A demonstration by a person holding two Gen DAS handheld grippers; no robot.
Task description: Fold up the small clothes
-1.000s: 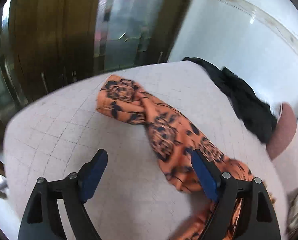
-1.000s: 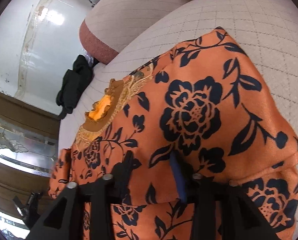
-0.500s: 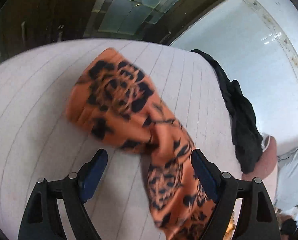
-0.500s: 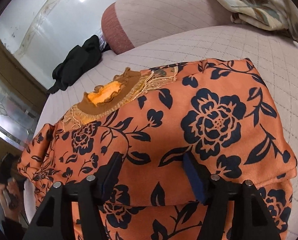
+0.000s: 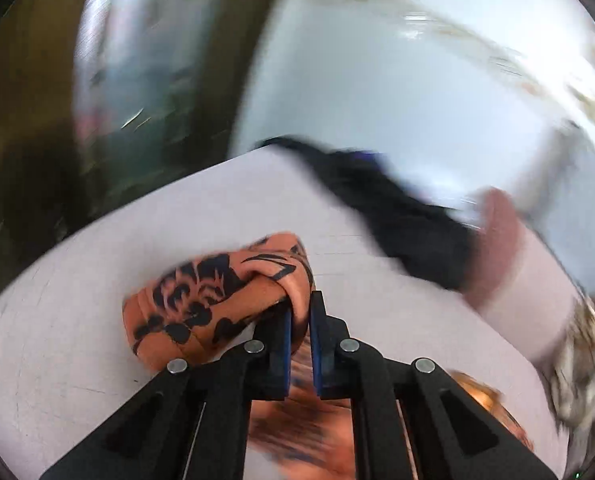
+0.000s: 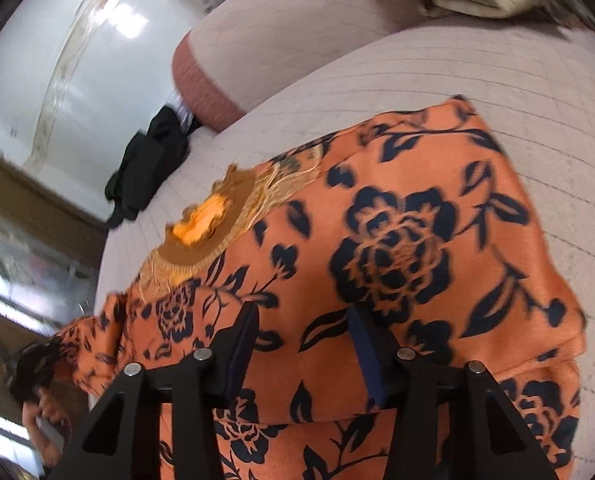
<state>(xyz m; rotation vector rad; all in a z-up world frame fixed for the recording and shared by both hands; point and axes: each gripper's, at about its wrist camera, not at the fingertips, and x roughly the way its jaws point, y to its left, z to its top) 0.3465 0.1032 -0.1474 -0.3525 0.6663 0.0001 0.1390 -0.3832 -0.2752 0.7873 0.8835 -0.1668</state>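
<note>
Left claw [image 5: 298, 322] has just closed, pinching your orange floral garment's [image 6: 397, 248] sleeve [image 5: 217, 296] above the quilted bed [image 5: 77, 340]. Right claw [image 6: 303, 340] half-open, pads pressed into the spread garment body.

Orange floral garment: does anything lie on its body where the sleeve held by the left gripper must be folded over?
Nothing visible does. The left gripper is shut on the sleeve; only the right gripper sits on the orange floral garment.
</note>
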